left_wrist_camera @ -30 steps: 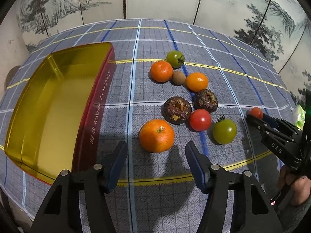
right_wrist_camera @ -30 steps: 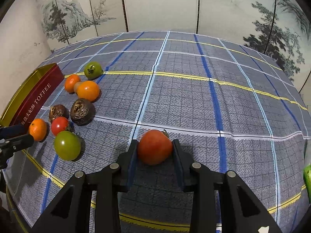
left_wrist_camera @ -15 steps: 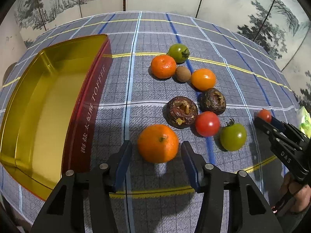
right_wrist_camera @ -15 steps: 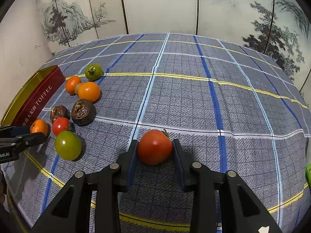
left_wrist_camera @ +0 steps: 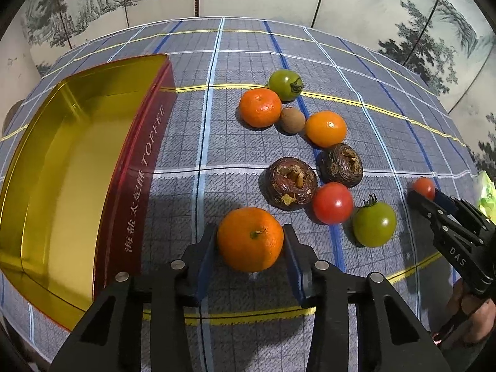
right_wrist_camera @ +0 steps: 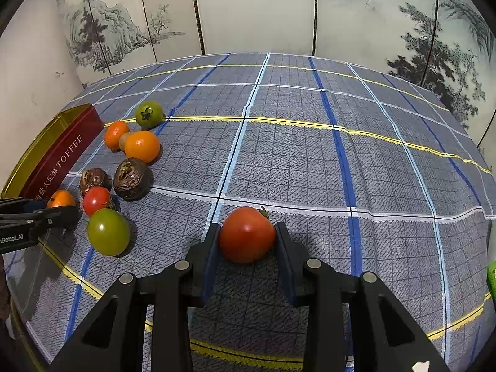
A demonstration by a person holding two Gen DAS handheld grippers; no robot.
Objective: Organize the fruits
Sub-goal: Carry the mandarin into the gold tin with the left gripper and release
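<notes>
Two pairs of tongs work over one plaid-covered table (left_wrist_camera: 235, 142), and the coming move turns on where the open toffee tin (left_wrist_camera: 62, 167) lies from each of them. It is the largest thing here, gold inside and red on its long side wall, and it stands at the left of the cloth with that long wall running away from the camera, just beside the left tongs (left_wrist_camera: 250, 241) and well apart from the right tongs (right_wrist_camera: 246, 238). I judge the left hand far the nearer to it: a lift and a short carry leftward over the red wall would do. Next in size, the loose fruit lies in a cluster between the two hands: a green tomato (left_wrist_camera: 374, 223), a red tomato (left_wrist_camera: 332, 203), two dark wrinkled fruits (left_wrist_camera: 291, 183), two more oranges (left_wrist_camera: 260, 107), a second green tomato (left_wrist_camera: 284, 84) and a small brown fruit (left_wrist_camera: 292, 120). The left tongs are closing on the nearest orange (left_wrist_camera: 250, 239), which sits on the cloth between the blue pads, both seeming to touch its sides. The right tongs stand narrowly set, clamped on a red-orange tomato (right_wrist_camera: 246, 234) that rests on the cloth, so its way to the tin crosses the whole cluster.
</notes>
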